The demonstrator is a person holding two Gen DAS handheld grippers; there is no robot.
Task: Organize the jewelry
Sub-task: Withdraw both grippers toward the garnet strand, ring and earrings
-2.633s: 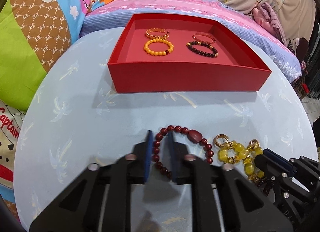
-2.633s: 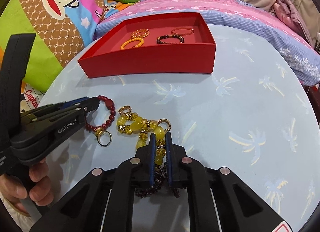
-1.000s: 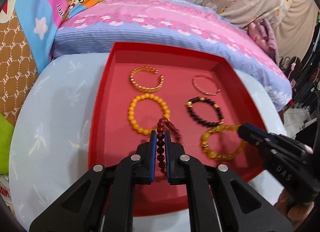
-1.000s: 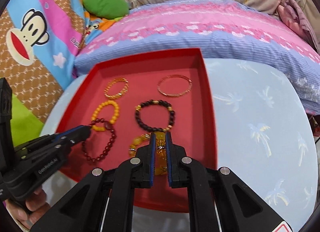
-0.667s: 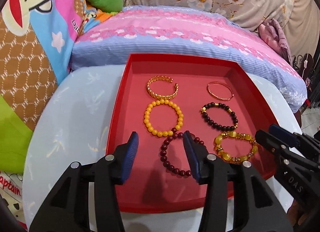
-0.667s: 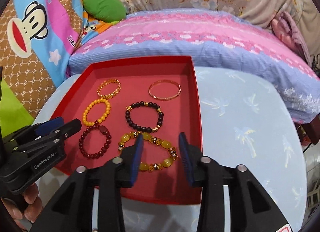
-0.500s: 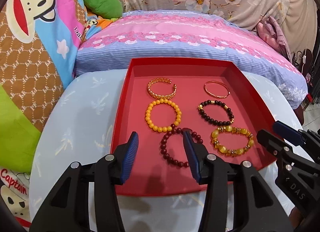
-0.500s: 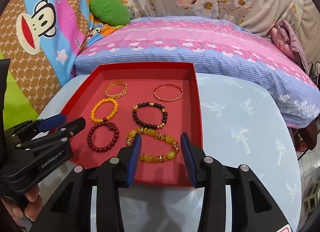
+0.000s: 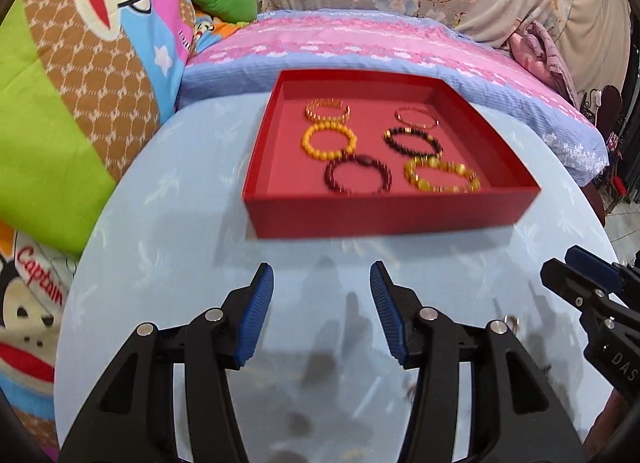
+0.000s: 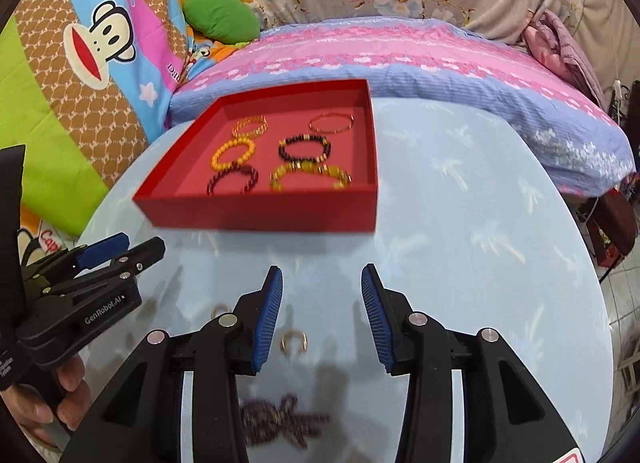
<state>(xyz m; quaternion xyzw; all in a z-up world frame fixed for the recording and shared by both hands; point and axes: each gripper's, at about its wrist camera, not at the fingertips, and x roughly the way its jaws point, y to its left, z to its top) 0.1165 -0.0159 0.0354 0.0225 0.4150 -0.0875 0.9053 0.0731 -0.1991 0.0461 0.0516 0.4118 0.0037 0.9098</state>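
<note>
A red tray (image 9: 384,211) (image 10: 264,213) on the light blue table holds several bracelets, among them a dark red bead bracelet (image 9: 357,174) (image 10: 232,180) and a yellow bead bracelet (image 9: 441,175) (image 10: 310,177) at its near side. My left gripper (image 9: 321,311) is open and empty over the table, in front of the tray. My right gripper (image 10: 322,311) is open and empty too. Gold rings (image 10: 293,341) (image 10: 220,309) lie on the table between and beside the right fingers; one ring shows in the left wrist view (image 9: 511,320). A dark chain (image 10: 280,421) lies under the right gripper.
The round table (image 9: 160,231) stands against a bed with a pink and blue cover (image 9: 360,39). Cartoon-print cushions (image 9: 80,63) lie at the left. The right gripper shows at the right edge of the left wrist view (image 9: 592,303); the left gripper shows at the left of the right wrist view (image 10: 92,279).
Both grippers let go of their bracelets in the tray, opened, and pulled back and down from the tray to the table's near side.
</note>
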